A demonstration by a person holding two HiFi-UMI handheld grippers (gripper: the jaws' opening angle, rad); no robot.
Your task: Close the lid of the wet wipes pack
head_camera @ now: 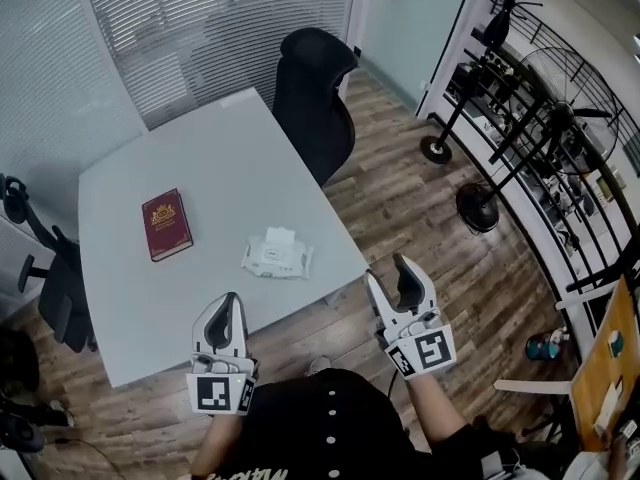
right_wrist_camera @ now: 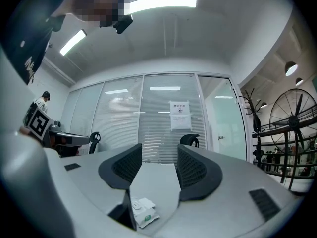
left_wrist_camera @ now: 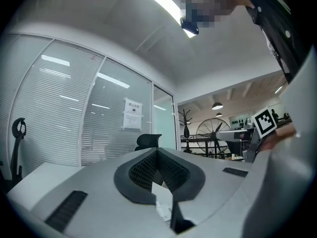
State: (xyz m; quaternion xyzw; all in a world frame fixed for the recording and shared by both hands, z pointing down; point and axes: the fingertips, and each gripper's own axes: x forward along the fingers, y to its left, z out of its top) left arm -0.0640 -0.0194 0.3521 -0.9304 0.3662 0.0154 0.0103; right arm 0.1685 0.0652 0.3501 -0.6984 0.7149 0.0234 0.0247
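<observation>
Left gripper (head_camera: 228, 310), jaws together and empty, and right gripper (head_camera: 389, 271), jaws apart on nothing, hang short of the wipes pack (head_camera: 277, 257) (lid (head_camera: 281, 235) up) on the table (head_camera: 220, 148).

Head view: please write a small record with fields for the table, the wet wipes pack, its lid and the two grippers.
table: grey, holds two things
wet wipes pack: white, near the front edge, untouched
lid: looks flipped open
book: dark red, left of the pack, apart from it
left gripper: jaws together, empty
right gripper: jaws apart, empty
</observation>
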